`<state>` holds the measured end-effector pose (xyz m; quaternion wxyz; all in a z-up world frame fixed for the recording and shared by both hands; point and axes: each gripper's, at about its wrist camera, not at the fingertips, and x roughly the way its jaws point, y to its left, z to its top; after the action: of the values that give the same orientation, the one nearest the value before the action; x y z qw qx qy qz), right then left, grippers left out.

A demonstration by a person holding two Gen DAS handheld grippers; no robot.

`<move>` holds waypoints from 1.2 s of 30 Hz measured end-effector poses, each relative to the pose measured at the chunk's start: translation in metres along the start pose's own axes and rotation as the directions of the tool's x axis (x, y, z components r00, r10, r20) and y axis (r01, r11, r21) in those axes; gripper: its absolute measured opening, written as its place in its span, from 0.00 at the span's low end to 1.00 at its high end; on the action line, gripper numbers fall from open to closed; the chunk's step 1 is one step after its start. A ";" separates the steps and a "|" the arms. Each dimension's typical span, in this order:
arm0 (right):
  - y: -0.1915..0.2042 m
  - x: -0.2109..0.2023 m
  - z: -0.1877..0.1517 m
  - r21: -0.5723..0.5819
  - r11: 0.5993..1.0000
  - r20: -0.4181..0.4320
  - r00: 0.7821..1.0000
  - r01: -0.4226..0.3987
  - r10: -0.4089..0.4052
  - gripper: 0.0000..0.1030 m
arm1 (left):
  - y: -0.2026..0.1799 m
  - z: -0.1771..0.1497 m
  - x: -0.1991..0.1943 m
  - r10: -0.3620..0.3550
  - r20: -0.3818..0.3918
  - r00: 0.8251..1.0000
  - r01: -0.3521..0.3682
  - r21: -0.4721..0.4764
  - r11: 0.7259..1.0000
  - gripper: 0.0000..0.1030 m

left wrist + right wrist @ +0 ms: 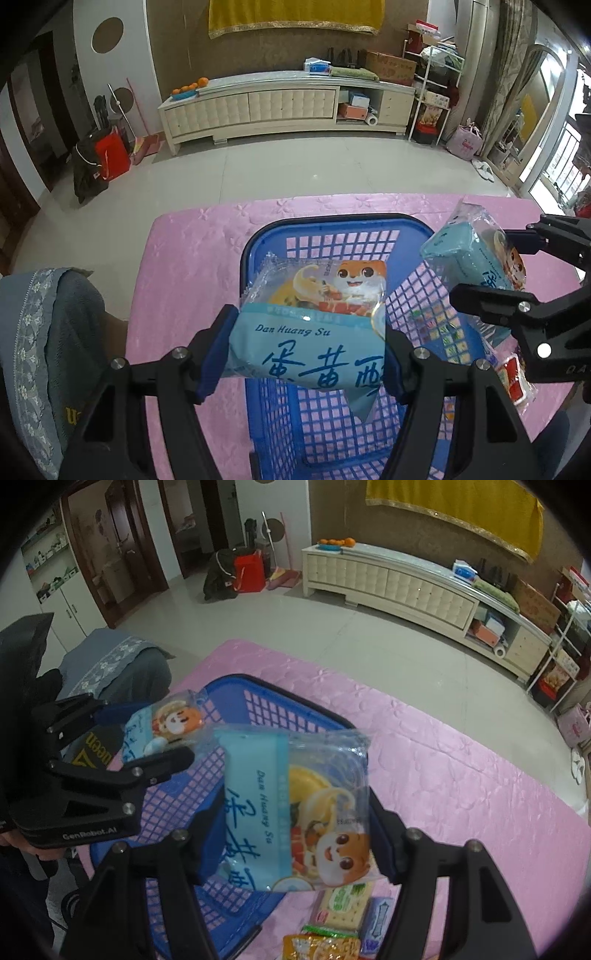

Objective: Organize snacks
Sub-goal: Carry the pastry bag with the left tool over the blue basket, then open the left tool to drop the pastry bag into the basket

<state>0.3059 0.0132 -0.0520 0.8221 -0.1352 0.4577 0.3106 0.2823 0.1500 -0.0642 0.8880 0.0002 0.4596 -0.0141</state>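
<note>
My left gripper is shut on a light blue "Dan Huang Su" snack packet and holds it over a blue lattice basket on the pink tablecloth. To its right, my right gripper grips a second packet of the same kind above the basket's right rim. In the right wrist view, the right gripper clamps its packet between blue pads. The left gripper and its packet hang over the basket at the left.
Several loose snack packets lie on the pink cloth right of the basket: a green cracker pack, an orange pack, a red one. A chair with a grey-blue cover stands left of the table.
</note>
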 end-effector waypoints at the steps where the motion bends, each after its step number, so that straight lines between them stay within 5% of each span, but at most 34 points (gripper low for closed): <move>1: 0.000 0.001 0.001 0.000 1.000 0.000 1.000 -0.001 0.001 0.69 | 0.000 0.001 0.003 0.000 -0.003 1.000 0.000 -0.002 1.000 0.65; 12: 0.003 0.012 0.009 -0.033 0.999 0.010 1.000 0.012 -0.012 0.70 | 0.003 0.005 0.008 0.006 0.001 1.000 -0.006 -0.013 1.000 0.69; 15: 0.002 0.008 0.009 -0.040 0.998 0.046 0.998 0.040 -0.038 0.81 | 0.000 0.005 0.005 0.011 0.020 1.000 -0.011 -0.007 1.000 0.83; 17: 0.001 0.001 0.010 -0.039 0.998 0.082 0.995 0.056 -0.053 0.94 | -0.001 0.004 0.003 0.017 0.022 1.000 -0.017 0.005 1.000 0.83; 20: -0.001 -0.009 0.011 -0.038 0.992 0.107 0.988 0.118 -0.114 0.98 | -0.003 0.002 0.001 0.017 0.010 1.000 -0.017 0.019 1.000 0.84; 36: -0.013 -0.054 -0.011 0.070 0.990 0.077 0.989 0.123 -0.128 0.99 | -0.017 0.000 -0.058 0.029 0.048 0.998 -0.030 0.010 1.000 0.84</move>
<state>0.2856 -0.0230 -0.0134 0.8620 -0.1239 0.4241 0.2485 0.2483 0.1344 -0.0172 0.8989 0.0115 0.4381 -0.0036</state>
